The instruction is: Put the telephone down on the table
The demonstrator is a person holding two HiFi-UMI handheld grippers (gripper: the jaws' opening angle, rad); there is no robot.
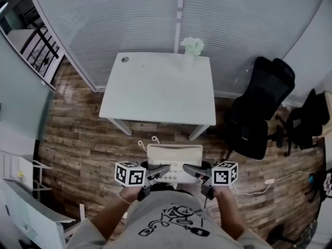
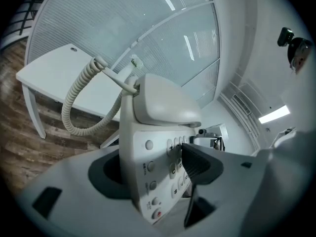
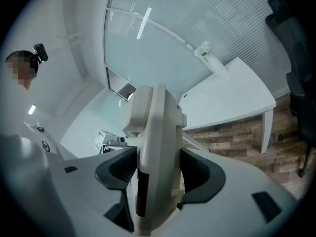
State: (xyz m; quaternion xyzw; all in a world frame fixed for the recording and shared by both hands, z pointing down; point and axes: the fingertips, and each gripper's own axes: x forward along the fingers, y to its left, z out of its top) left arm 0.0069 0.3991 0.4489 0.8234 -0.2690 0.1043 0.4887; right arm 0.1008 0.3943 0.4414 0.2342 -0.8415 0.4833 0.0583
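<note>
My left claw [image 2: 153, 167] clamps one side of the white push-button desk telephone [image 1: 175, 158]. My right claw [image 3: 158, 172] clamps the opposite side. Both sets of jaws stand wide on the housing. Both hands angle slightly downward, close to my torso. The telephone hangs above the wood-plank floor [image 1: 78, 154], well short of the white rectangular surface [image 1: 155, 95].

Grey tee [image 1: 174, 222] w/ black cartoon print; left gripper [image 1: 162, 171] & right gripper [image 1: 191, 171] grey, b/w marker cubes [image 1: 130, 174]

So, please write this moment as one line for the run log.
left gripper: shut on telephone | right gripper: shut on telephone | telephone: held short of table, not yet down
</note>
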